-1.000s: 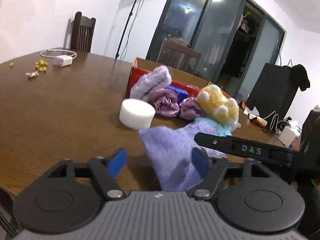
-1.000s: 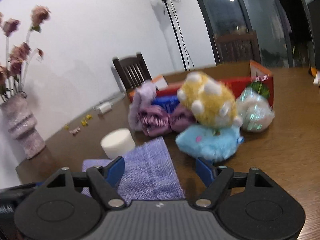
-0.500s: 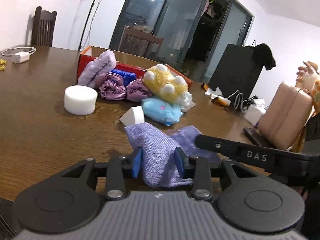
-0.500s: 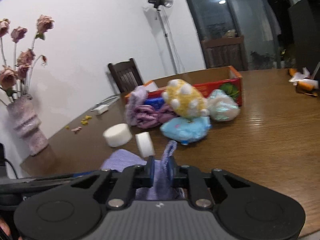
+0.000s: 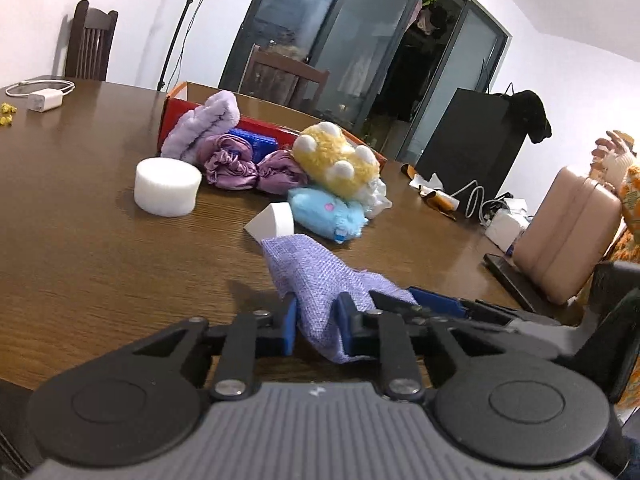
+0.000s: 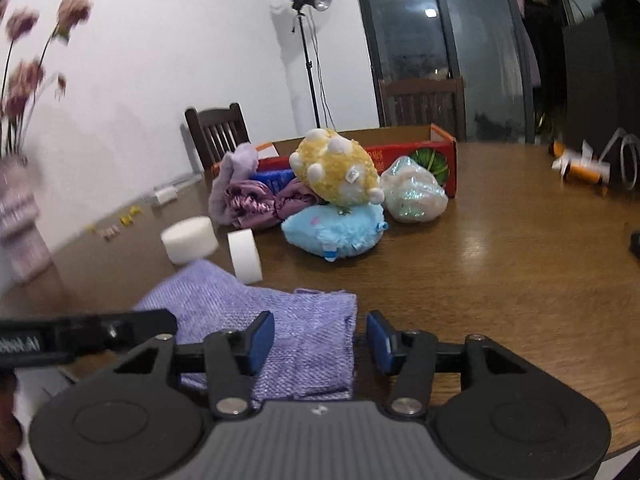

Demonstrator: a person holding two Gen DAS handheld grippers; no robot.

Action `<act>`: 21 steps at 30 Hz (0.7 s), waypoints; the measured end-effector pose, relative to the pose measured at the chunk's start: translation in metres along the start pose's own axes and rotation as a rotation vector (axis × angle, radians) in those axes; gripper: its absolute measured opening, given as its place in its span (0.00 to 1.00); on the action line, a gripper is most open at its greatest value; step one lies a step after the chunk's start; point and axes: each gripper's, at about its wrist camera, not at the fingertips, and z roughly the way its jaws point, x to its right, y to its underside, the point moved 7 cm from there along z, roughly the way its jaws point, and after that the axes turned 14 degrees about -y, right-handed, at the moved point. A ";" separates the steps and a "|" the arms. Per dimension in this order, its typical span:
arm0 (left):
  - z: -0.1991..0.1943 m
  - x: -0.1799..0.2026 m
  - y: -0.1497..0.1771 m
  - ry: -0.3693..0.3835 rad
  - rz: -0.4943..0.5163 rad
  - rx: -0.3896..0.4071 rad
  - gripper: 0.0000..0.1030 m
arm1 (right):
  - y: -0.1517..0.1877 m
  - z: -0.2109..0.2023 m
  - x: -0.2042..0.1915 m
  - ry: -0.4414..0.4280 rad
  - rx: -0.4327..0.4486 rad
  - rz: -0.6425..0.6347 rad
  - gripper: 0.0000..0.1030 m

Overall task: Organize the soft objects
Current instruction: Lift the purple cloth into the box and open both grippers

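Left gripper (image 5: pixel 316 330) jaws pinch the purple cloth (image 5: pixel 320 280) (bunched upward) above the table (image 5: pixel 100 260).

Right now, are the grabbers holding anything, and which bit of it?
The left gripper pinches the purple cloth at a bunched-up edge. The right gripper is opening over the cloth's other end, gripping nothing.

Blurred flowers (image 6: pixel 24 52) and vase (image 6: pixel 18 232) at frame edge, tiny yellow bits (image 5: pixel 6 114) unidentifiable, person's hand (image 5: pixel 614 154) cut off
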 end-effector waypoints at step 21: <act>0.088 0.073 -0.231 0.165 0.134 0.184 0.13 | -0.211 0.033 0.050 -0.128 0.199 -0.159 0.04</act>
